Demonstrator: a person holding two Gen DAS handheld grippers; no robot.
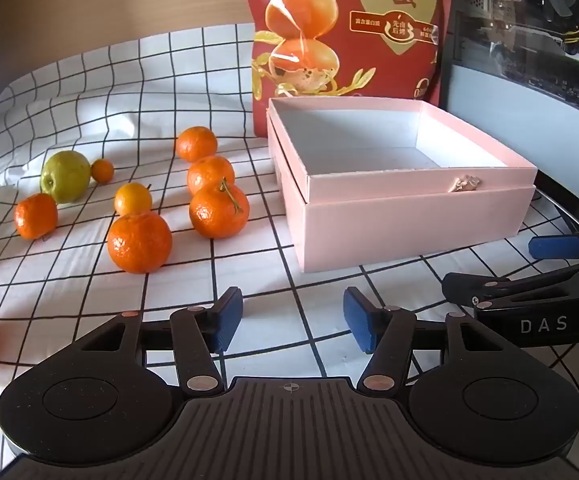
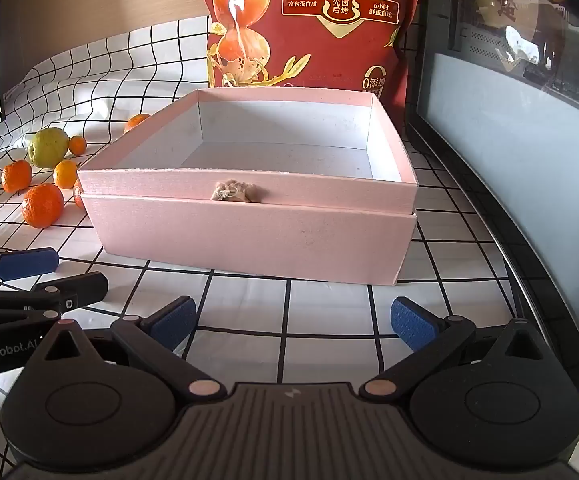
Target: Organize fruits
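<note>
Left gripper (image 1: 293,318) hovering low over checked bench (image 1: 321,292), jaws released, gripping nothing. Tangerines (image 1: 139,241) lying scattered ahead and to left of those jaws, green pear (image 1: 65,176) sitting farther left among them. Pink box (image 1: 405,208) standing open and empty, ahead to right. Right gripper (image 2: 293,322) facing box squarely, jaws spread wide, also gripping nothing. Judgement: left gripper sitting nearer fruit, so first pick is falling to it; round fruit offering no long axis to line up with.

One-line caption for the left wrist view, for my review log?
Open left gripper hovers over the checked cloth, oranges and a green fruit to its left, empty pink box ahead.
</note>
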